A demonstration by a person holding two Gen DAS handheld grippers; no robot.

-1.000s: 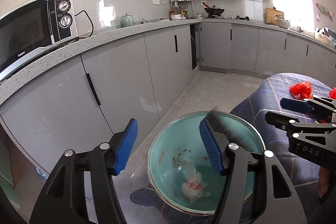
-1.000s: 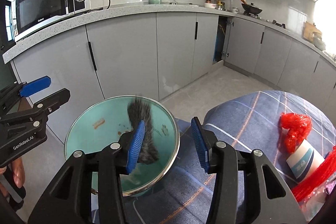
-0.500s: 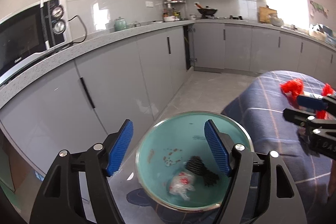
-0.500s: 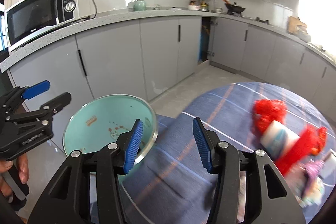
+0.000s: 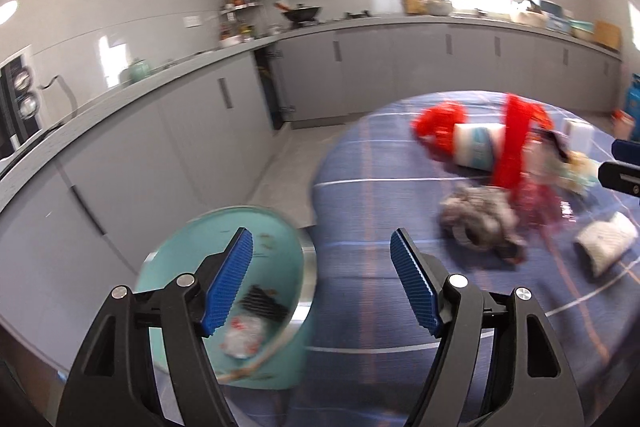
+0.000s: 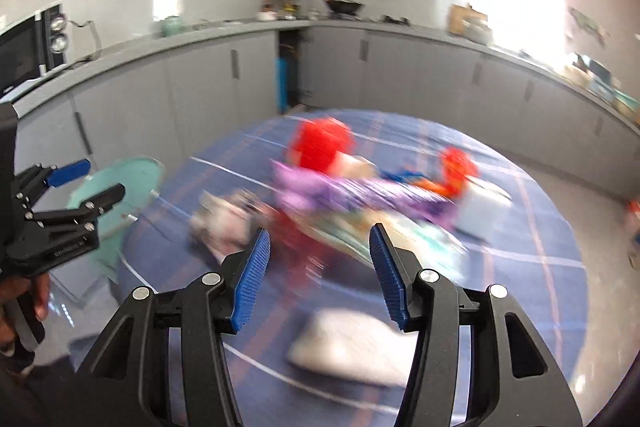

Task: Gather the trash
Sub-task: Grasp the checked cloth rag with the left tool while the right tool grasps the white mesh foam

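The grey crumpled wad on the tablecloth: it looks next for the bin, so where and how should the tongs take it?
Grip the grey crumpled wad across its raised middle, coming down from above on its near side. It lies loose and lumpy on the tablecloth, so its folds should pinch easily. The red netting crowds its far side.

Left wrist view: aimed forward and down along own fingers, bin (image 5: 224, 255) seen close below, table (image 5: 360, 195) ahead. Right wrist view: aimed down over table (image 6: 520, 227), near, blurred. Shared: table, trash pile (image 5: 480, 163) (image 6: 360, 187), bin (image 6: 132, 175), kitchen counter (image 5: 360, 23) (image 6: 400, 27).
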